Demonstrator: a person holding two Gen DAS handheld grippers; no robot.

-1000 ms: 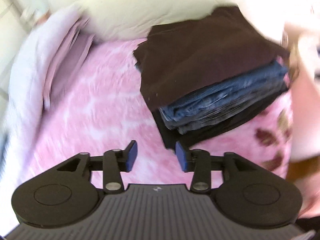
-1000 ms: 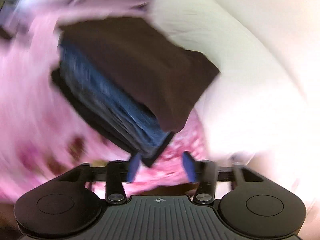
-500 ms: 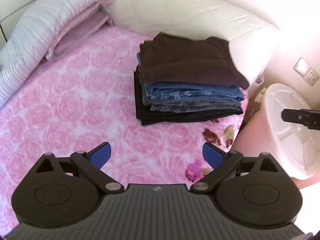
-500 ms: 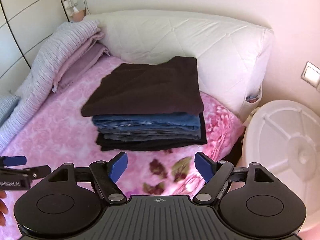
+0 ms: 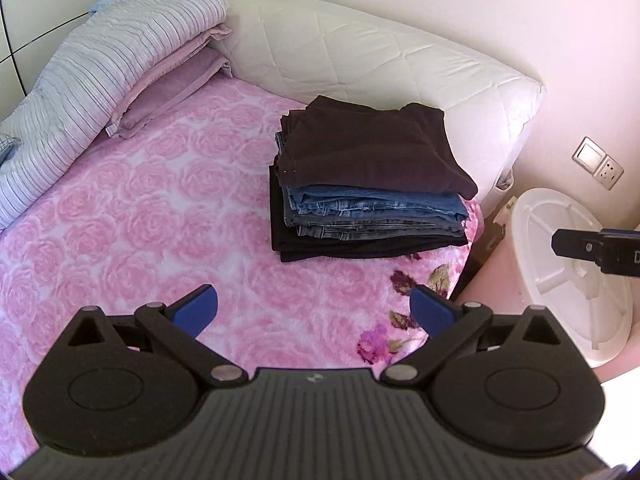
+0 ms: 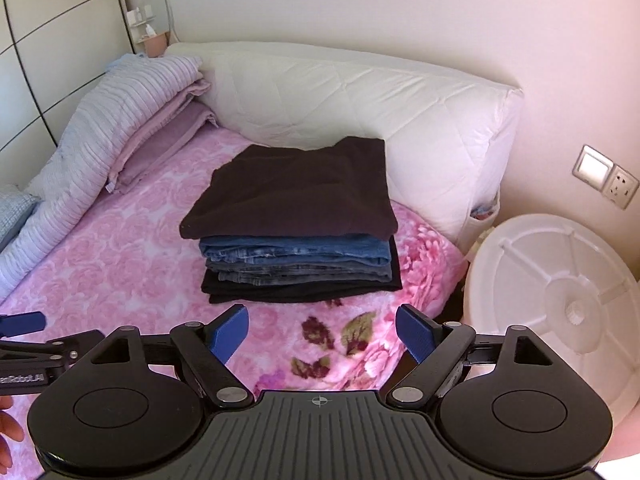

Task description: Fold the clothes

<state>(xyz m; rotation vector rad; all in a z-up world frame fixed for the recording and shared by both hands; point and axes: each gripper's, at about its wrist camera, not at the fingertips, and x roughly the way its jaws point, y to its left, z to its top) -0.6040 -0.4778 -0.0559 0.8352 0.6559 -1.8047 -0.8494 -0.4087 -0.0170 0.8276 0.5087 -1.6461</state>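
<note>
Both hand-held grippers have drawn back from the stack of folded clothes (image 6: 294, 226) since a second ago; the left hand-held gripper (image 5: 314, 308) and right hand-held gripper (image 6: 320, 330) now gape wide, holding nothing. Folding looks finished, so next comes fetching another garment; the stack sits square on the bed (image 6: 132, 264), before the white headboard (image 6: 360, 92), dark brown piece atop jeans and black.

Partly cut-off white lettering "anRobot.AI" on the left gripper (image 6: 24, 344) side, in right-wrist view.
</note>
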